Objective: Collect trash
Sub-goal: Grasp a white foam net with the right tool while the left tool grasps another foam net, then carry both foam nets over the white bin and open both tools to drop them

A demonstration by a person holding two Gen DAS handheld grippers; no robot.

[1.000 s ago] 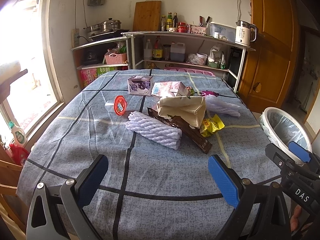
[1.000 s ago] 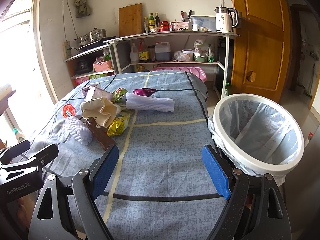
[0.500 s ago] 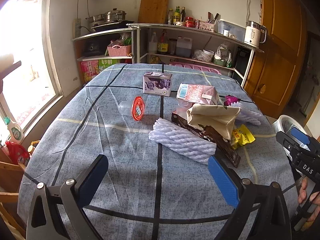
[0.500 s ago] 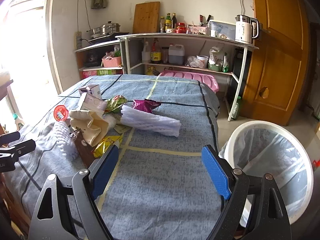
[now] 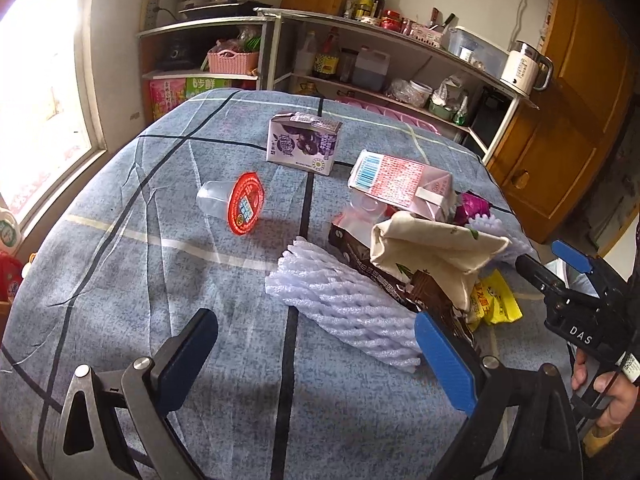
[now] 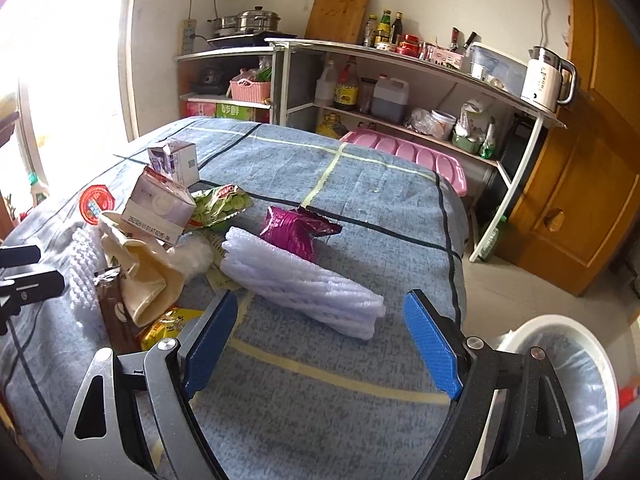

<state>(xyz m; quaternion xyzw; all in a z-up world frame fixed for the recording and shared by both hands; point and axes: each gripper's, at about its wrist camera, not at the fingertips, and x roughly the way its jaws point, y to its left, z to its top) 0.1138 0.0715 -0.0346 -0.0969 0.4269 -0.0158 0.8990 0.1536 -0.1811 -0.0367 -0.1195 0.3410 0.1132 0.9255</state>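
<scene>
- Left gripper [image 5: 316, 356] spread wide above the blue checked tablecloth [image 5: 160, 280], blue pads holding nothing.
- White foam fruit net [image 5: 344, 312] lying just ahead of it, right of centre, near end close beside the right pad [image 5: 444, 364]; touching or apart, hard to tell.
- Brown snack wrapper [image 5: 368, 268] partly tucked beneath that net, with a beige paper bag [image 5: 432, 256] resting on top and a yellow packet [image 5: 496, 300] at the pile's right edge.
- Clear jelly cup with red foil lid [image 5: 244, 204] on its side farther ahead, left of centre, well apart from the pile.
- Purple milk carton [image 5: 304, 144] upright near the far edge; pink-and-white carton [image 5: 400, 188] tilted on the heap behind the bag.
- Right gripper [image 6: 320, 344] likewise wide open and empty, hovering over the cloth near the table's right side.
- Second white foam net [image 6: 300, 284] lying straight ahead of it, lined up with the gap between the pads, just beyond the tips, not touched.
- Magenta foil wrapper [image 6: 296, 228] directly behind this net; green snack bag [image 6: 220, 204] farther left, beside the tilted carton.
- White trash bin with clear liner [image 6: 560, 360] down to the right of the right gripper, beside the table edge.
- Shelving rack [image 6: 400, 80] with bottles and a white kettle [image 6: 548, 80] along the back wall.
</scene>
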